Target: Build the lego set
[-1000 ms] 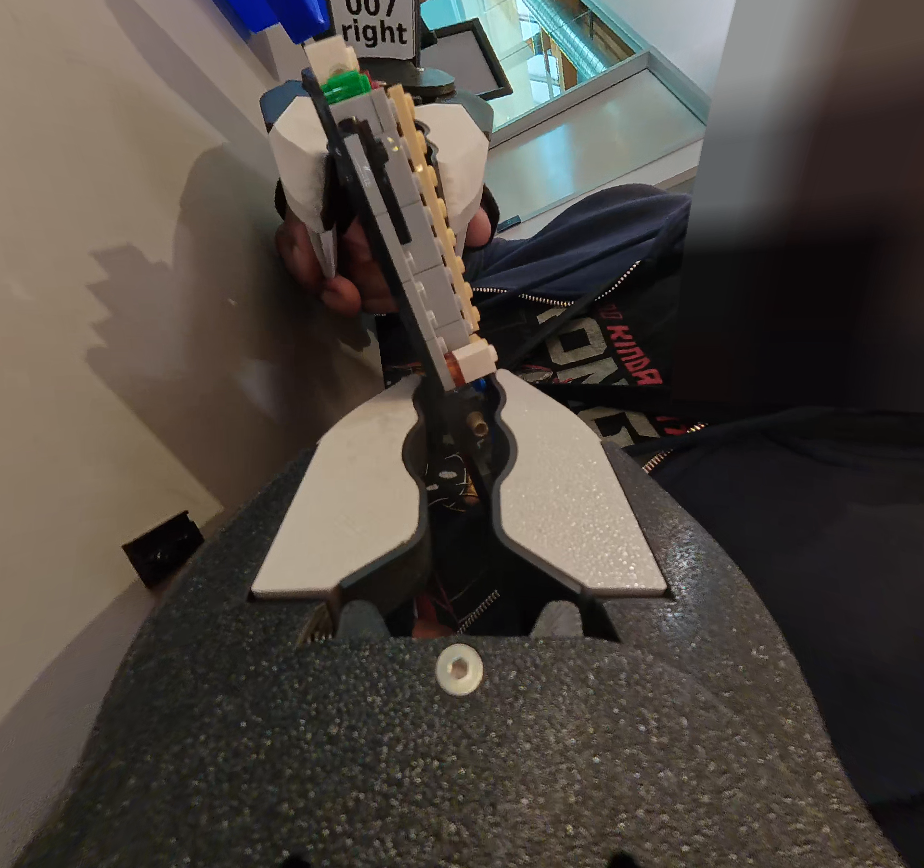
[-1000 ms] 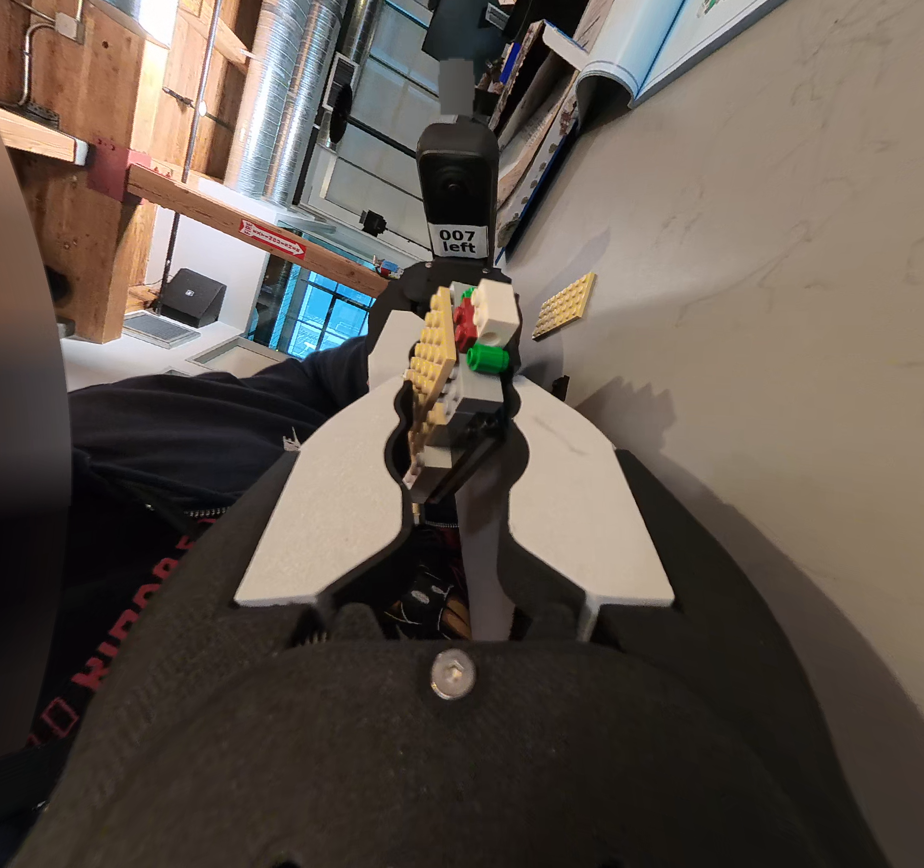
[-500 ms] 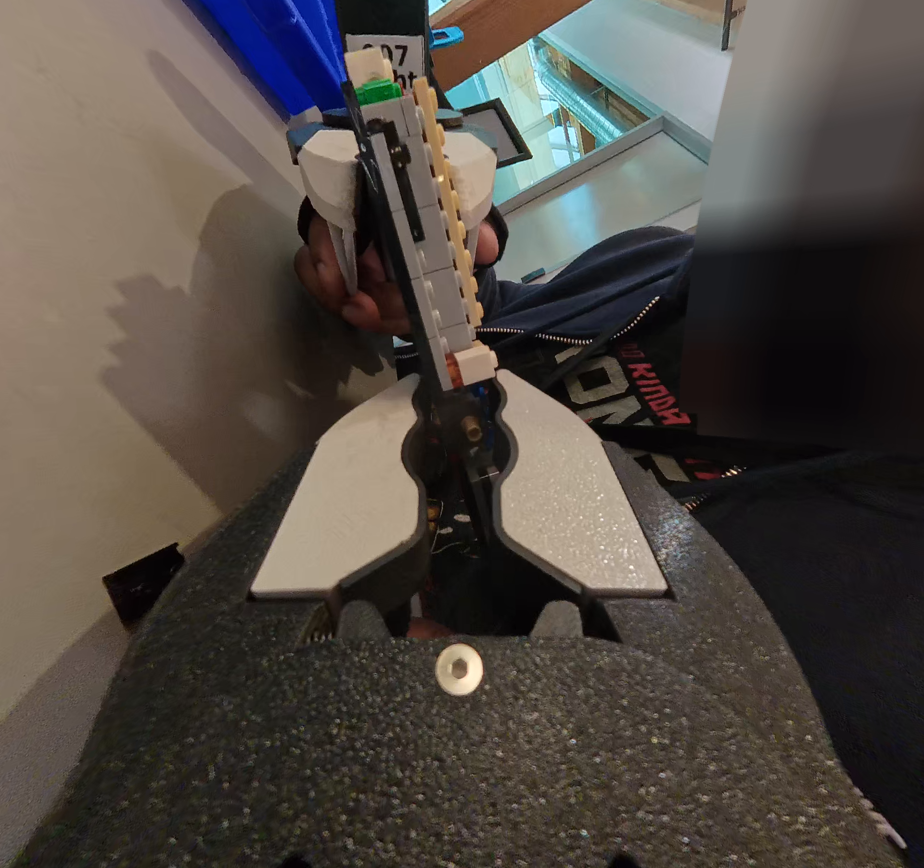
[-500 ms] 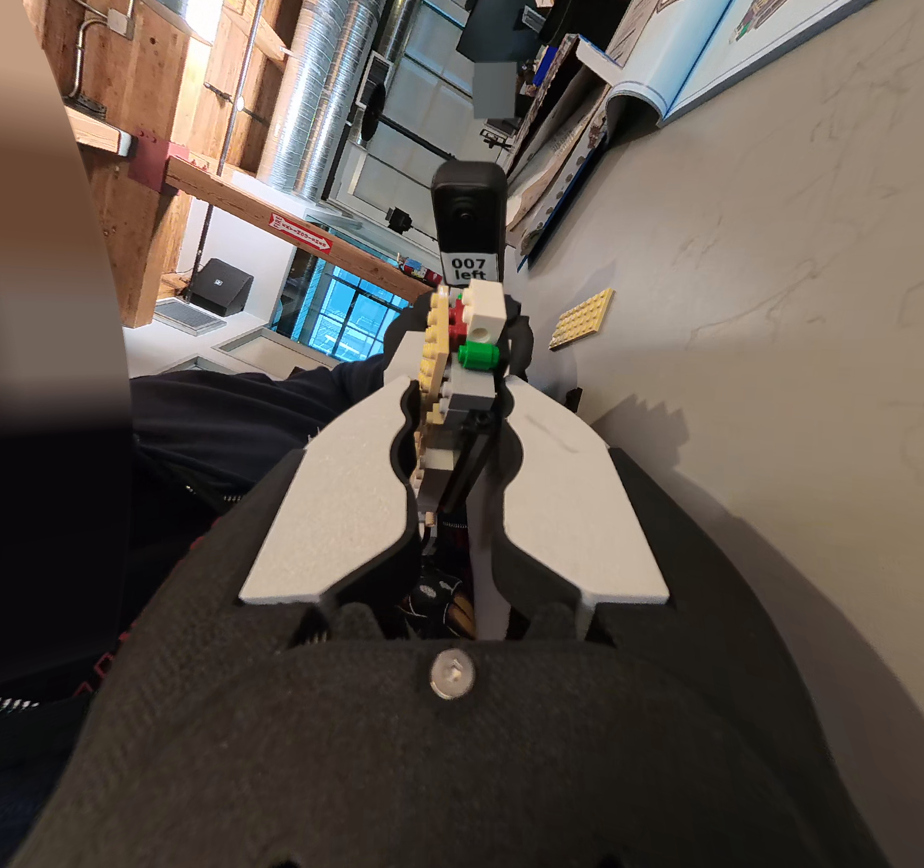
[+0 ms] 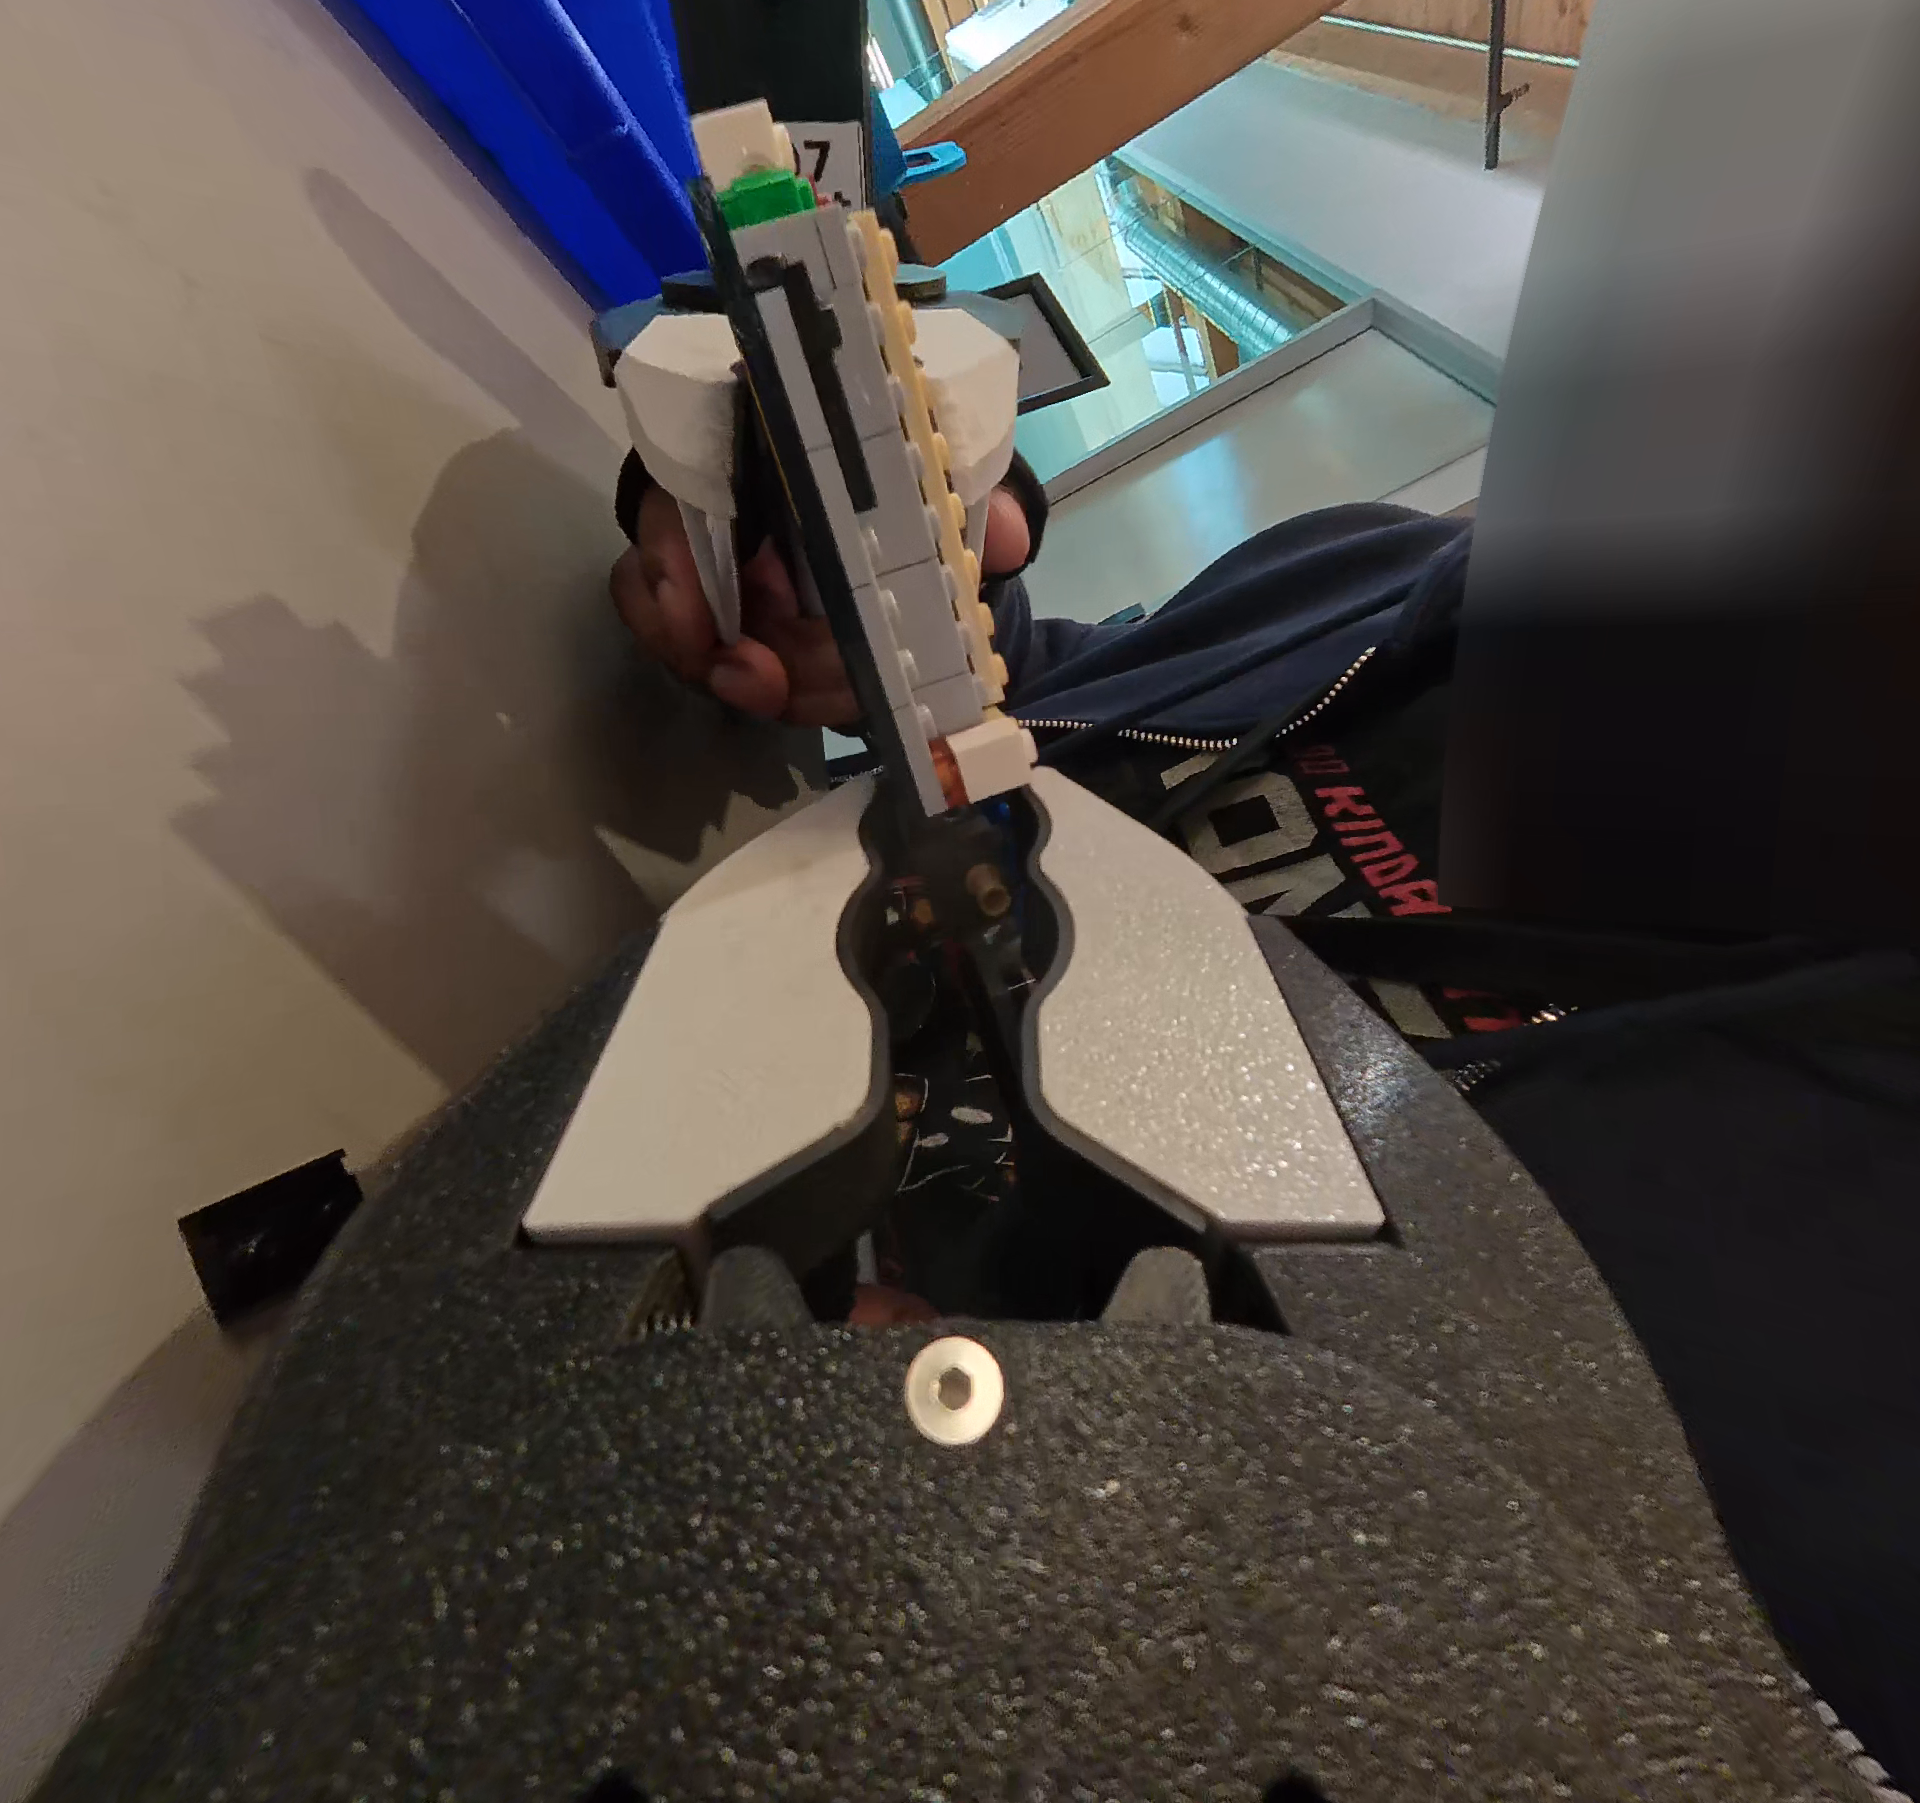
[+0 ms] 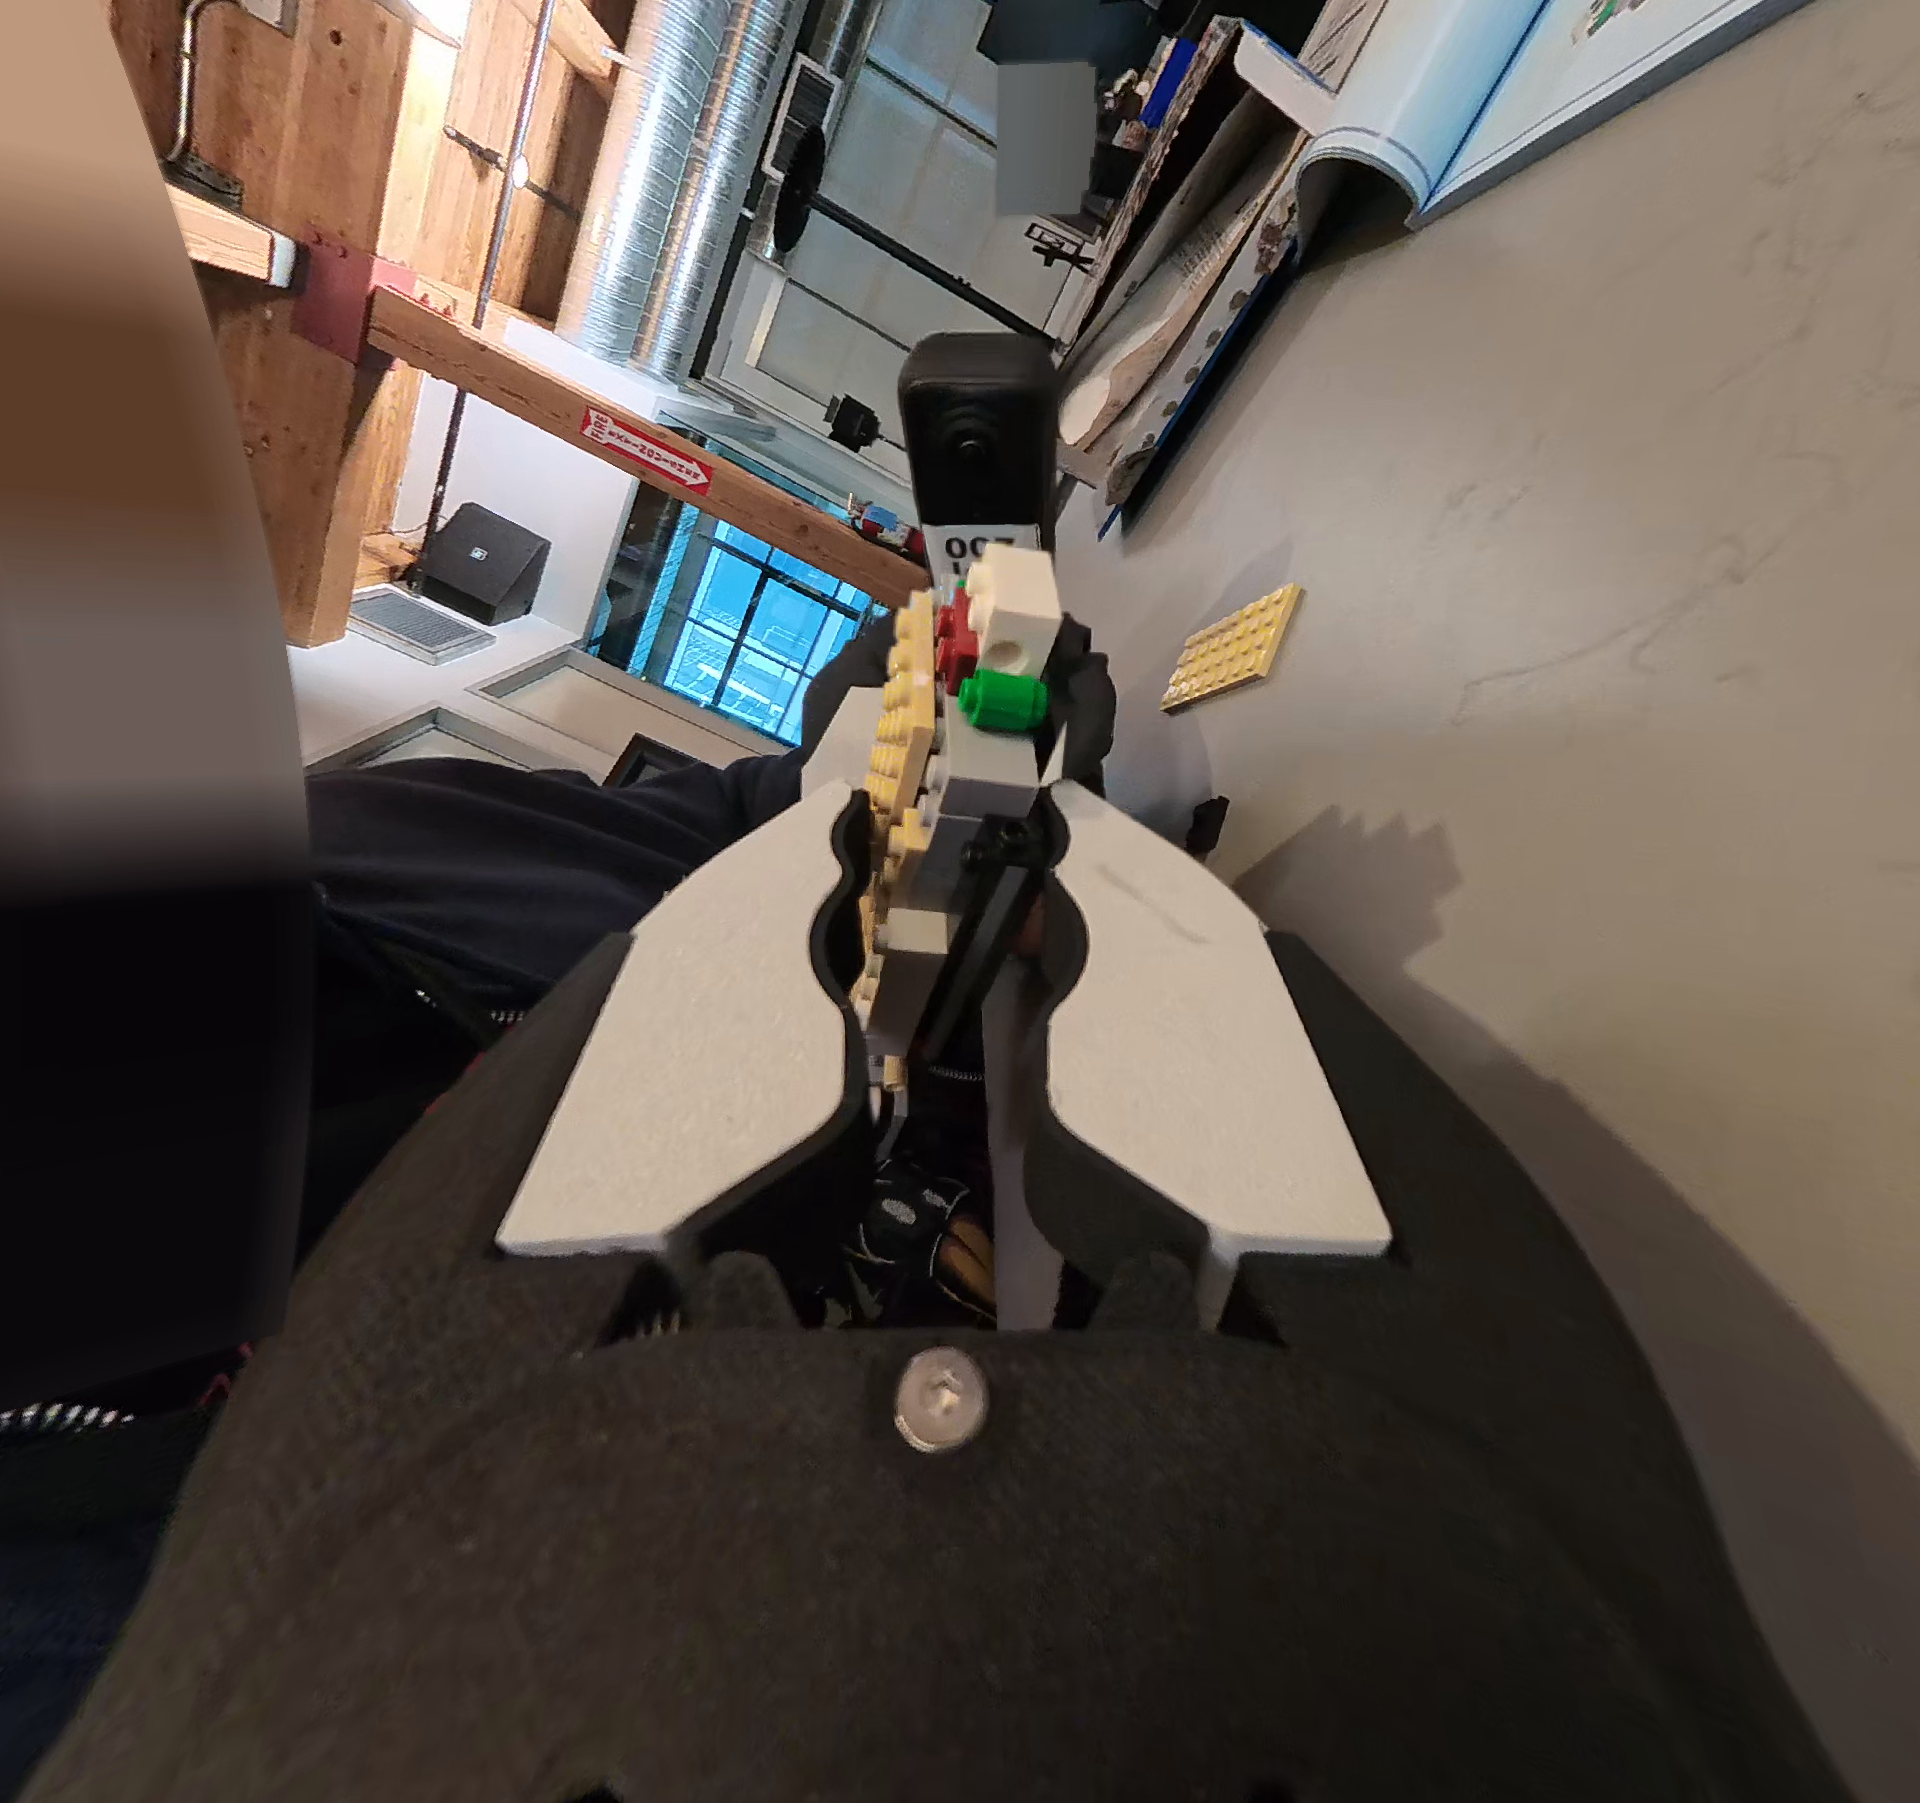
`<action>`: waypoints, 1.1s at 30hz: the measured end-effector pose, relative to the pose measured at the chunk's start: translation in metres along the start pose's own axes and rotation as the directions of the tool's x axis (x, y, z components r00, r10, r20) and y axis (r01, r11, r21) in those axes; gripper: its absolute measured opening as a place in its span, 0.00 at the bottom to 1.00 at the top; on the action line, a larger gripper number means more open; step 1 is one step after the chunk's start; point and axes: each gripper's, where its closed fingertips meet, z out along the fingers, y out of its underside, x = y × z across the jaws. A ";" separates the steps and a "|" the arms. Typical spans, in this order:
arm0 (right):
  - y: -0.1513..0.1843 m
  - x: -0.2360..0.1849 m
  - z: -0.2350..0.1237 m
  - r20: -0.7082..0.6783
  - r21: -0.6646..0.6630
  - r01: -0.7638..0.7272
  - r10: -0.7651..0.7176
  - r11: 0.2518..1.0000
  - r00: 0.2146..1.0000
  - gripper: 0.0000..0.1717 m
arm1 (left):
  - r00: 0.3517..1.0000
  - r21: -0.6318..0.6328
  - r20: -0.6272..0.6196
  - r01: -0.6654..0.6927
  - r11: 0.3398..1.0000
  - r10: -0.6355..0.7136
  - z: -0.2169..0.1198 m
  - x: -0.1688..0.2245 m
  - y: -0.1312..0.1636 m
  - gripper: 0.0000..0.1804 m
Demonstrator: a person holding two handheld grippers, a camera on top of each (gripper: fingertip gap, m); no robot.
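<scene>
Grey tabletop ran beside you, timber beams and silver ducts beyond.

Brick assembly (grey bricks, tan plate, black strip, white and green bits at far end) bridged both grippers, lifted off tabletop.

Left gripper clenched near end of assembly; right gripper clenched opposite end.

Judged best: you kept both squeezes even, avoided twisting, since seams likely pop.

Loose tan plate lay on tabletop beyond assembly; open instruction booklet farther past it.

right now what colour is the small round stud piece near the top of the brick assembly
Green; the round piece shows best in the right wrist view, just below a white brick.
</scene>
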 end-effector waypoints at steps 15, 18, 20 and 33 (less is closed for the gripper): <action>-0.002 -0.006 -0.001 0.009 -0.027 0.060 -0.060 0.998 0.998 0.17 | 0.992 -0.040 0.061 -0.108 0.993 0.111 0.000 0.000 -0.002 0.12; -0.004 0.000 -0.001 -0.049 -0.032 0.064 -0.065 0.997 0.997 0.23 | 0.997 -0.006 0.043 -0.068 0.998 0.068 -0.001 0.000 -0.006 0.11; -0.007 0.003 -0.001 -0.079 -0.032 0.066 -0.068 0.997 0.995 0.25 | 1.000 0.033 0.002 -0.009 0.999 0.009 -0.001 0.001 -0.009 0.11; -0.018 0.013 -0.003 -0.199 -0.017 0.123 -0.124 0.992 0.972 0.32 | 0.986 0.158 -0.105 0.143 0.977 -0.128 -0.002 0.001 -0.020 0.11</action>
